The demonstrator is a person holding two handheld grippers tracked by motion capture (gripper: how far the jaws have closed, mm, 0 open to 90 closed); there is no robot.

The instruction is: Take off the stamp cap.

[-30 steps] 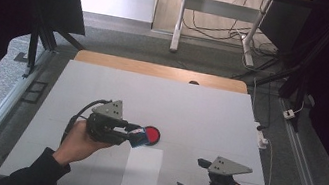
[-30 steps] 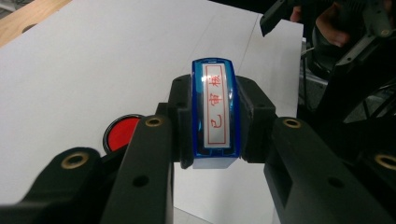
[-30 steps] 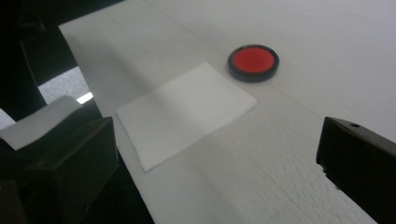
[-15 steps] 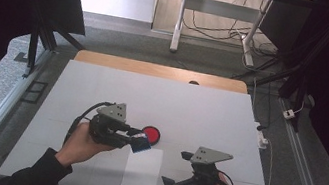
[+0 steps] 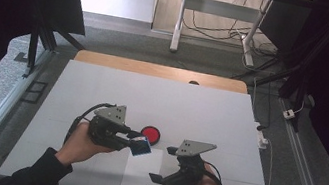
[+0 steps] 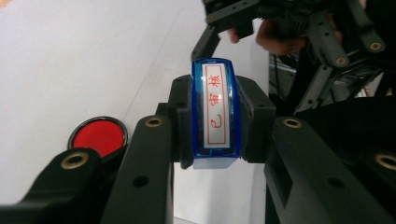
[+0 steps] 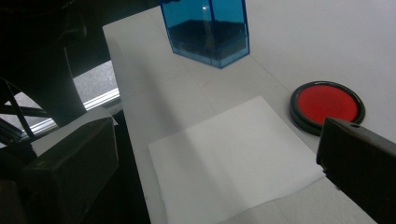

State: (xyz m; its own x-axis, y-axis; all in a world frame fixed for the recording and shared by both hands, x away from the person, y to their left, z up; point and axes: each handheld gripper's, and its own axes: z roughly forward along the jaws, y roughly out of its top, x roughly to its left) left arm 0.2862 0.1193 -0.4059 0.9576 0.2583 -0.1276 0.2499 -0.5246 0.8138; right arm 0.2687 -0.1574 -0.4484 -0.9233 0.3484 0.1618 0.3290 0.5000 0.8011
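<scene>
- The left gripper (image 5: 136, 142) is closed on a blue stamp (image 6: 215, 112); in the left gripper view its two black jaws press on both sides of the stamp body.
- The stamp has a white label with red characters inside a red frame, and this label faces the camera of the left gripper.
- In the high view the stamp (image 5: 140, 146) is above the table, over the upper edge of a white sheet of paper (image 5: 141, 172), and just beside a round red ink pad (image 5: 151, 133).
- The ink pad lies flat on the white table (image 5: 200, 108), near the upper corner of the paper.
- The right gripper (image 5: 163, 164) is held over the right side of the paper, and its jaws are spread apart with nothing between them.
- In the right gripper view the paper (image 7: 233, 163) lies between its two jaws, the stamp (image 7: 208, 30) hangs above the far end of the paper, and the ink pad (image 7: 327, 105) is beside the paper.
</scene>
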